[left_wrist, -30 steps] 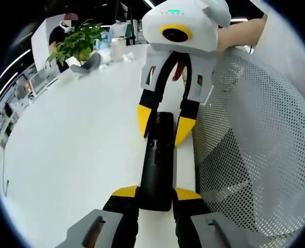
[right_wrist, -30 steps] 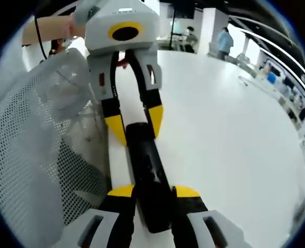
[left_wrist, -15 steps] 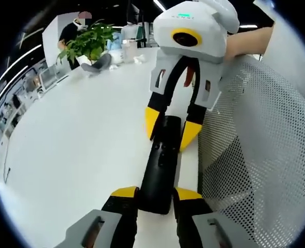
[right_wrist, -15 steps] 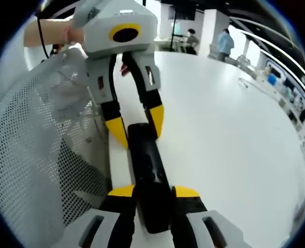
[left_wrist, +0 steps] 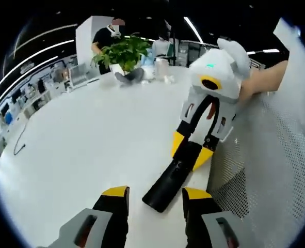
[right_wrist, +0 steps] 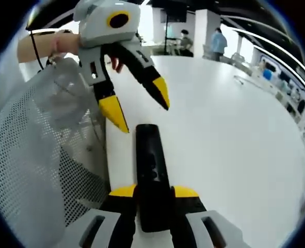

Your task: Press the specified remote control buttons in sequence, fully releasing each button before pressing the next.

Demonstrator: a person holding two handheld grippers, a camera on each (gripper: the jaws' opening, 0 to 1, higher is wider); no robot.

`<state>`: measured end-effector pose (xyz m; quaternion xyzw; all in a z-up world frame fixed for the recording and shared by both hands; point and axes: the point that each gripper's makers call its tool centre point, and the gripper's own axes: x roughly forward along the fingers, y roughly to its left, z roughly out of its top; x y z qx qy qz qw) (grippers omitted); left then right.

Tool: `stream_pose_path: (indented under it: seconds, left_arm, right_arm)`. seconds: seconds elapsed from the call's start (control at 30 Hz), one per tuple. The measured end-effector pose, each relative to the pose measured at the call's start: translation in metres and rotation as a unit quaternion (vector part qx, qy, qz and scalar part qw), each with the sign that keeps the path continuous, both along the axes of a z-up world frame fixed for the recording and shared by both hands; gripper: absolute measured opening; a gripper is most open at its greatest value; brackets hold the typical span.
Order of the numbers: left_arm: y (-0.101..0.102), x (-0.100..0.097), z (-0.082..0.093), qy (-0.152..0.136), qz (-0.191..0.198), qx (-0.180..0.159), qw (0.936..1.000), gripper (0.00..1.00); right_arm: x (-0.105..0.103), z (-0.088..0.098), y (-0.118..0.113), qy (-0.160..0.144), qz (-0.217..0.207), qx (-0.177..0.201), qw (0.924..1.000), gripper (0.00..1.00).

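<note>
The left gripper point(right_wrist: 137, 108) has let go and drawn back, jaws apart and empty; the right gripper point(right_wrist: 152, 199) alone clamps the remote point(right_wrist: 149, 165), freeing the left for pressing.

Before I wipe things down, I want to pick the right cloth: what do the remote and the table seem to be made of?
The remote looks like black plastic with a slightly glossy face; light glints along its top. The table seems a smooth white laminate or painted top with a soft sheen, though the exact material can't be told.
</note>
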<state>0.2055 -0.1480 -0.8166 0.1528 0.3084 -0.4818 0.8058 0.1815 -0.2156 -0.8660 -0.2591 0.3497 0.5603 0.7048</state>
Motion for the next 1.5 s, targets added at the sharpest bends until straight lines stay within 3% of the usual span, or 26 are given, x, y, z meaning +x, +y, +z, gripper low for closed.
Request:
stream_pose_path:
  seconds: [0.23, 0.67, 0.83, 1.07, 1.23, 1.5]
  left_arm:
    - [0.017, 0.007, 0.017, -0.019, 0.060, -0.026, 0.9977, 0.45]
    - [0.033, 0.003, 0.042, -0.025, 0.112, -0.073, 0.9907, 0.52]
    - [0.039, 0.011, 0.063, -0.042, 0.154, -0.129, 0.9787, 0.57]
    - [0.052, 0.015, 0.076, -0.076, 0.184, -0.161, 0.9666, 0.72]
    - [0.059, 0.019, 0.097, -0.114, 0.213, -0.211, 0.9472, 0.85]
    - [0.074, 0.023, 0.115, -0.174, 0.233, -0.227, 0.9295, 1.00]
  right_arm:
    - [0.000, 0.000, 0.001, -0.001, -0.002, 0.002, 1.0000, 0.22]
    - [0.001, 0.000, 0.001, -0.006, 0.000, 0.001, 1.0000, 0.22]
    - [0.001, 0.000, 0.001, -0.006, 0.001, 0.003, 1.0000, 0.22]
    - [0.001, 0.000, 0.001, -0.006, 0.000, 0.004, 1.0000, 0.22]
    - [-0.001, 0.001, 0.001, -0.007, 0.000, 0.004, 1.0000, 0.22]
    - [-0.001, 0.001, 0.001, -0.007, 0.000, 0.004, 1.0000, 0.22]
